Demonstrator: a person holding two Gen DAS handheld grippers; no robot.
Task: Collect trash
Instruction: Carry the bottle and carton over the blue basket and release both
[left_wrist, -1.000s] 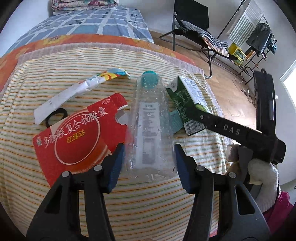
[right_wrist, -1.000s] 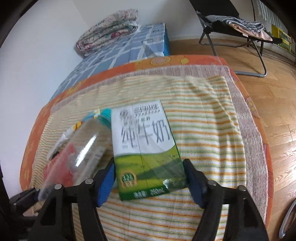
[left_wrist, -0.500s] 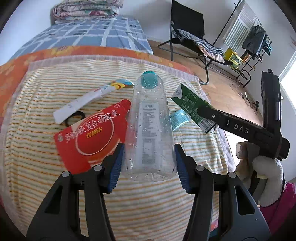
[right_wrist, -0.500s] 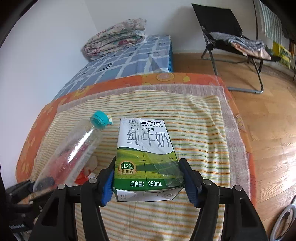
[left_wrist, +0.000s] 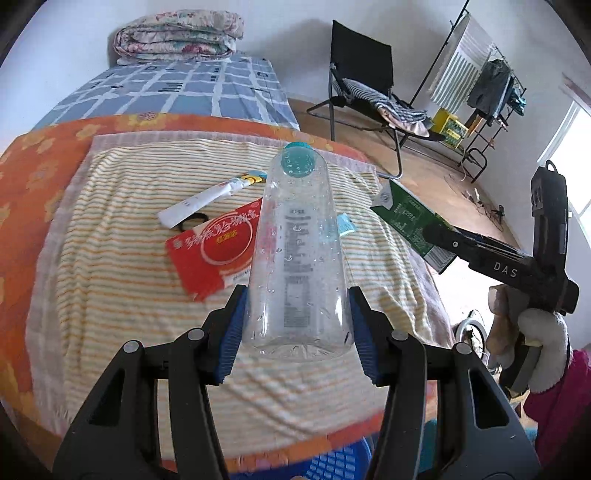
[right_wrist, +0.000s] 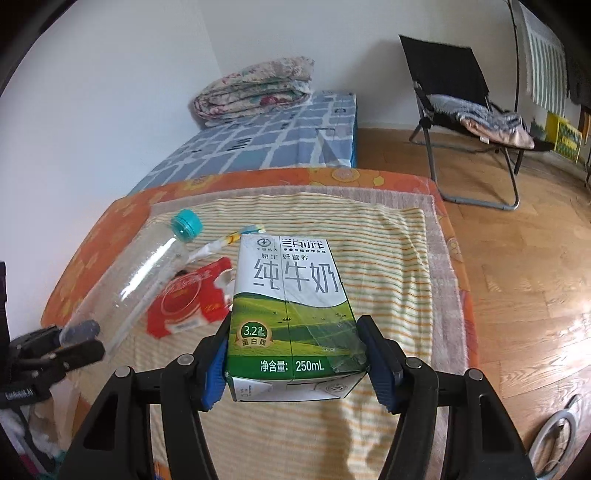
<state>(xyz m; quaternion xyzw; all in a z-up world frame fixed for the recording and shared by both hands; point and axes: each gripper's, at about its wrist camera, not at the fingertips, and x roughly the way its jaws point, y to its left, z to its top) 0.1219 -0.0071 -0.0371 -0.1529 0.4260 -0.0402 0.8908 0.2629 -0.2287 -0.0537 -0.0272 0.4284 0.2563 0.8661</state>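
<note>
Clear plastic bottle (left_wrist: 295, 258), teal cap pointing away, clamped near its base by the left gripper (left_wrist: 295, 332) above the striped towel (left_wrist: 110, 295). Green-and-white milk carton (right_wrist: 291, 314) clamped between the blue pads of the right gripper (right_wrist: 295, 365), likewise clear of the towel; its underside is not visible. On the towel lie a red cardboard box (left_wrist: 210, 251), partly screened by the bottle, a white wrapper (left_wrist: 207, 199), and a dark loop (left_wrist: 192, 221) too small to identify. A teal scrap (left_wrist: 345, 225) shows only in part behind the bottle.
</note>
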